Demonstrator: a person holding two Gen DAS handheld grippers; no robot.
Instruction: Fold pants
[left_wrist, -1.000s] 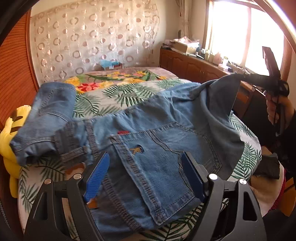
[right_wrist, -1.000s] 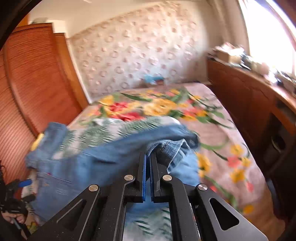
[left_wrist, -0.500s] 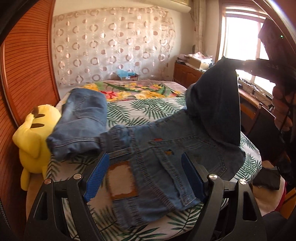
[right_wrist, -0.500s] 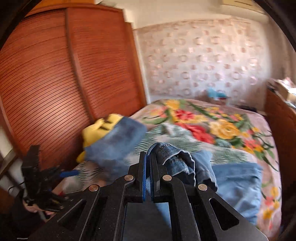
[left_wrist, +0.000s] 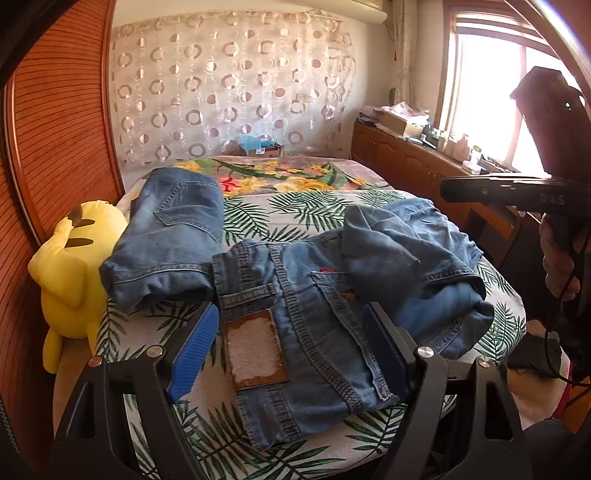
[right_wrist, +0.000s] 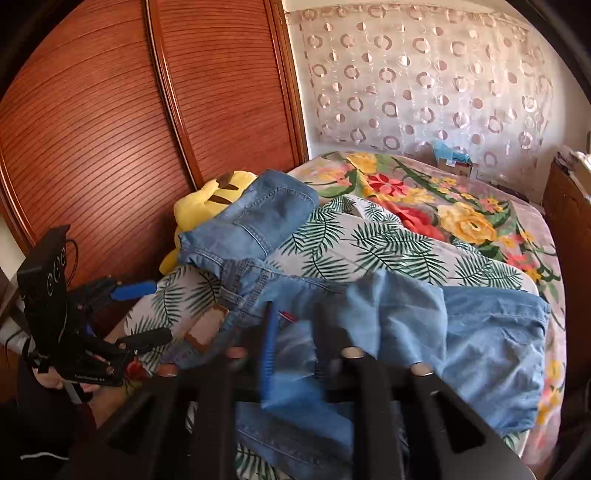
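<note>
Blue jeans (left_wrist: 317, 295) lie on the bed, waistband near me with a leather patch (left_wrist: 255, 349). The legs are folded back over the seat in a loose heap (left_wrist: 413, 254). My left gripper (left_wrist: 288, 343) is open above the waistband, holding nothing. In the right wrist view the same jeans (right_wrist: 424, 325) lie folded. My right gripper (right_wrist: 291, 332) is blurred, its jaws apart and open over the denim, holding nothing. It also shows at the right of the left wrist view (left_wrist: 517, 192), raised above the bed.
A second folded pair of jeans (left_wrist: 173, 232) lies at the left on the palm-leaf sheet (left_wrist: 295, 210). A yellow plush toy (left_wrist: 70, 273) sits by the wooden wardrobe (right_wrist: 129, 129). A wooden cabinet (left_wrist: 406, 162) runs under the window.
My right gripper swung the held leg end over the seat, opened and let it drop. The left gripper drew back, still open.
</note>
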